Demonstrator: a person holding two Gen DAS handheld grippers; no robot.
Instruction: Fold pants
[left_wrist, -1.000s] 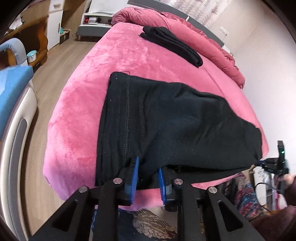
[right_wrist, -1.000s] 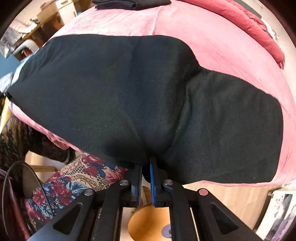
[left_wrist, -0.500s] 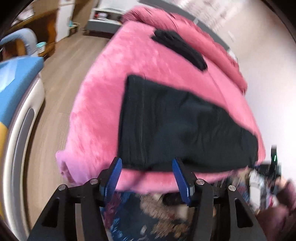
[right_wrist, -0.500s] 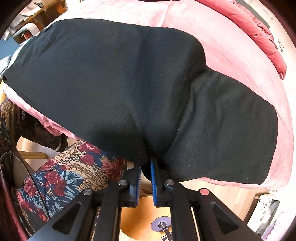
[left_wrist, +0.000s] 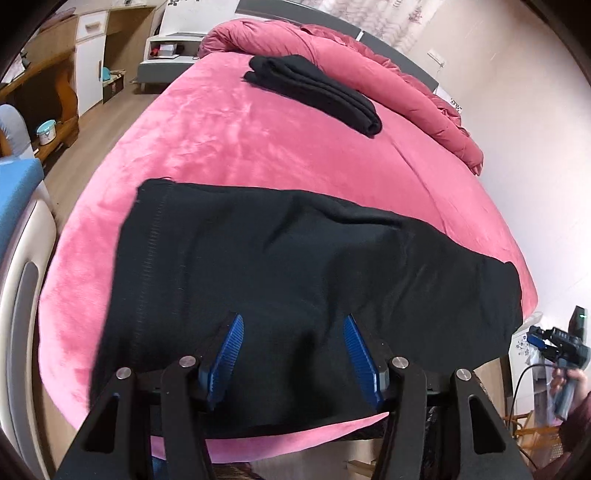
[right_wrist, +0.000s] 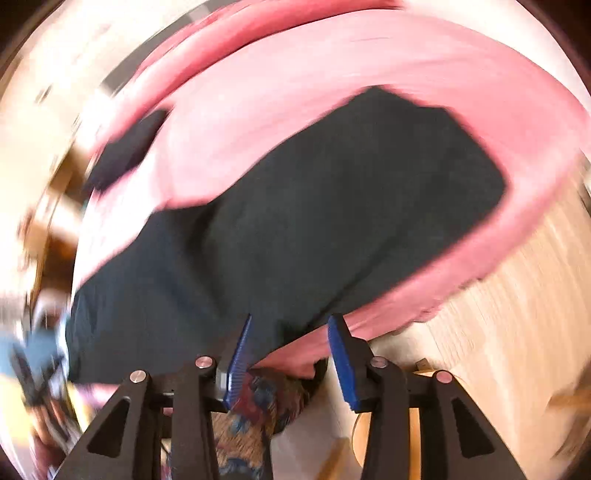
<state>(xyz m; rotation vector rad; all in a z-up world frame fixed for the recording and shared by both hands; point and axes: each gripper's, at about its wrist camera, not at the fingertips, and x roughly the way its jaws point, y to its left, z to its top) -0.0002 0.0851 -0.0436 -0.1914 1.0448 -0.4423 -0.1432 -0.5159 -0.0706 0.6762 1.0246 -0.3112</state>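
Black pants (left_wrist: 295, 266) lie flat, folded across the near part of a pink bed (left_wrist: 258, 140), their lower edge at the bed's front rim. My left gripper (left_wrist: 291, 321) hovers open above that lower edge, and the cloth lies below the blue pads, not pinched. The right wrist view is smeared by motion. There the same pants (right_wrist: 314, 221) run slantwise over the bed (right_wrist: 406, 74). My right gripper (right_wrist: 291, 319) is at the bed's rim with its jaws opening and no cloth pressed between the pads.
A second black garment (left_wrist: 314, 92), folded, rests at the far end beside a rolled pink quilt (left_wrist: 388, 66). Wooden floor (left_wrist: 122, 110) and cabinets (left_wrist: 88, 62) are at the left, along with a white and blue piece of furniture (left_wrist: 22, 229). A person's hand (left_wrist: 570, 384) shows at the right edge.
Both grippers held the pants' near edge and have let go. The left one opened first and moved over the cloth. The right one has just opened, rolled and swung sideways.
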